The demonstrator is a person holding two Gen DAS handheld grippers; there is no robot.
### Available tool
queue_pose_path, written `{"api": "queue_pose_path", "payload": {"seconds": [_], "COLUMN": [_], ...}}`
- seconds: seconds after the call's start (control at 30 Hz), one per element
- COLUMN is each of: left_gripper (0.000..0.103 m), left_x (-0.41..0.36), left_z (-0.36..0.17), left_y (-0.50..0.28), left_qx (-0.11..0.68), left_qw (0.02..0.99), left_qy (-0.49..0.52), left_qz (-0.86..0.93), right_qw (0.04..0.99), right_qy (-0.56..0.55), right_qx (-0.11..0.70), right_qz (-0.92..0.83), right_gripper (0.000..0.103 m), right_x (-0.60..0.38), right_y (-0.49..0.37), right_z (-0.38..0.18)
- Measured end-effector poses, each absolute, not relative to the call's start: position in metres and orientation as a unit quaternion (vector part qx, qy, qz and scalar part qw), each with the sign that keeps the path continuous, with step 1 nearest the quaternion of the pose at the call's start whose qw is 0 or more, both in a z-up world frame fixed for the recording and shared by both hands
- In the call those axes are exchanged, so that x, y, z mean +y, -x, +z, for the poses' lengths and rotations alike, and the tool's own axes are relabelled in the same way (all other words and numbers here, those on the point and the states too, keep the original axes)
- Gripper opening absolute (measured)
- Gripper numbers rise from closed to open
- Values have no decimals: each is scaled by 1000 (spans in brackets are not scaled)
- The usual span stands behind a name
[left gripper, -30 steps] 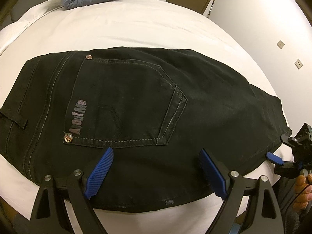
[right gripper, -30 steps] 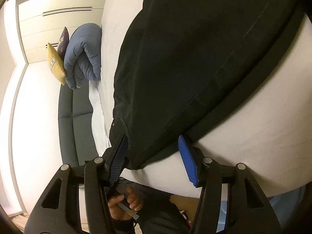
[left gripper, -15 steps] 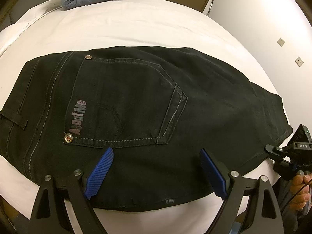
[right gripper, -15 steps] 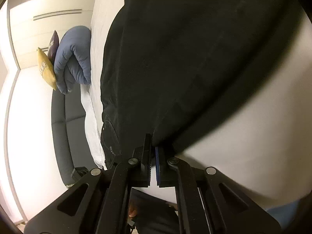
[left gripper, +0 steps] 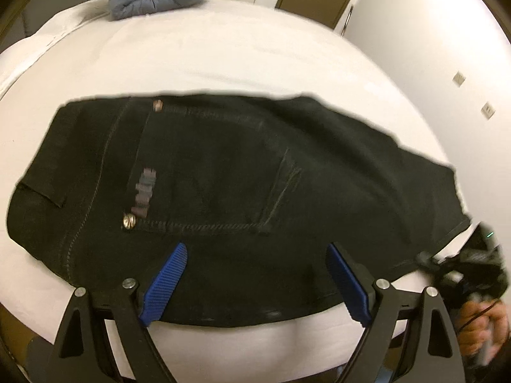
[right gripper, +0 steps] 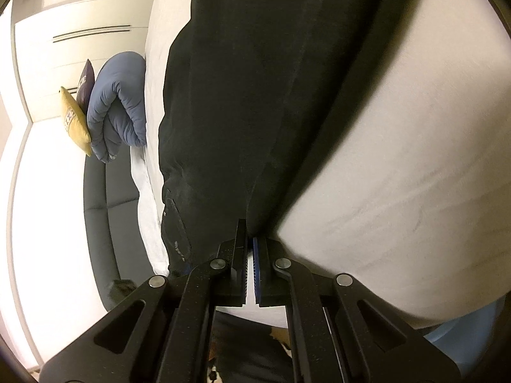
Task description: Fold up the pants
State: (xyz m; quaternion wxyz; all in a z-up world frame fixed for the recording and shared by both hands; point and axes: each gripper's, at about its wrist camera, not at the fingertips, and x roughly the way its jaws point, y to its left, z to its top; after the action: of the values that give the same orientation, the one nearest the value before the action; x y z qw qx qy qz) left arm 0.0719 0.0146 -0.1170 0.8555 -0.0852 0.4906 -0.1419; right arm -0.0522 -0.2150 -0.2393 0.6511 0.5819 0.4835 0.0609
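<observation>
Right tool [right gripper: 250, 249], wide a second ago, now clamped on pants [right gripper: 239, 95] hem; left tool [left gripper: 255, 281] wide.

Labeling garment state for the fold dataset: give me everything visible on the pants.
The pants are black denim, lying flat and spread across the white bed, back side up. A back pocket with pale stitching, two metal rivets, a greyish logo and a belt loop show. The near edge reaches the bed's front edge. The right gripper is shut on the hem end; the left gripper is open over the near edge, fingers straddling the cloth.
</observation>
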Motion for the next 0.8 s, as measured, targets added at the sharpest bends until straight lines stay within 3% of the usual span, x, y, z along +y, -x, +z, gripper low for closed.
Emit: {"api": "queue_pose_path", "payload": {"seconds": [0.2,0.4,0.53,0.67,0.8], "left_gripper": [90,88,89,90,90], "left_x": [-25,-68,-68,-68,-70], "left_z": [-90,-152,-152,-155,-155], "left_y": [-95,-121,-105,-100,-94], "left_qx": [450,510,503,502,507], "left_qw": [868,834,840,842,842], "left_qy": [109,91,67,66,45], "left_qz": [-180,-189,-193,-188,-181], "right_qw": [643,631,664,746,740], "right_qy": [-598,-617,-552,-474,-497], "right_qx": [473,462,501,458,437], "right_qz": [65,89,63,92,122], "right_gripper": [1,3,6,6,6], "right_x": [-213,-215,-221,-229,-232], "right_y": [50,49,61,44,-3], "right_z": [-245,-253,-215,-161,-175]}}
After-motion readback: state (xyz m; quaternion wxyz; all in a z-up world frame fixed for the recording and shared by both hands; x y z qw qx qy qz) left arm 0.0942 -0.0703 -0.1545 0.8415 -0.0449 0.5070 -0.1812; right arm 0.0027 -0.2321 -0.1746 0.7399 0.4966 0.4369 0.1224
